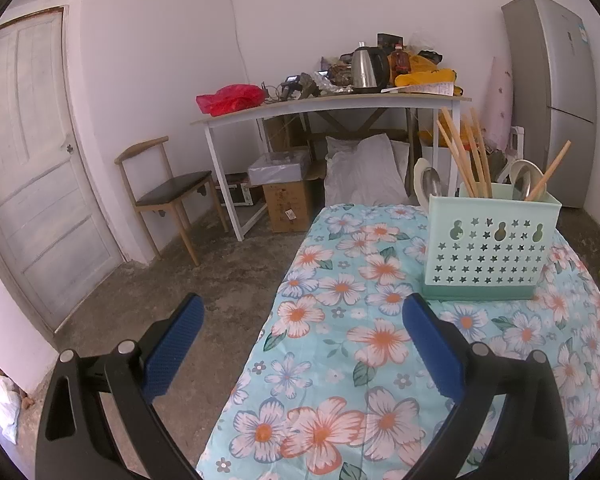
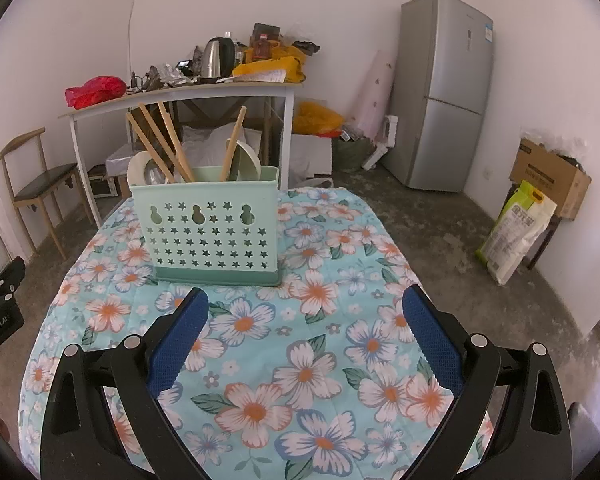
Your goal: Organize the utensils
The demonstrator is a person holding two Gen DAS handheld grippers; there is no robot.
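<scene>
The mint-green plastic utensil caddy with star-shaped cut-outs (image 2: 210, 226) stands upright on the far part of the tabletop covered by a blue floral cloth (image 2: 300, 360), its flat perforated wall facing both cameras. It sits there so that long items can drop in from above. The light wooden chopsticks (image 2: 162, 142) already stand in it handle-down, their long axes near vertical but fanned, tips leaning up and to the left, with one more stick (image 2: 233, 142) leaning right. Pale spoons or ladles (image 1: 428, 182) rest bowl-up beside them.

The left hand-held gripper (image 1: 302, 340) hangs over the tabletop's left edge, jaws spread wide and empty. The right hand-held gripper (image 2: 305, 332) hovers before the caddy — also wide open, holding nothing, probably because no loose utensil shows on the cloth.
</scene>
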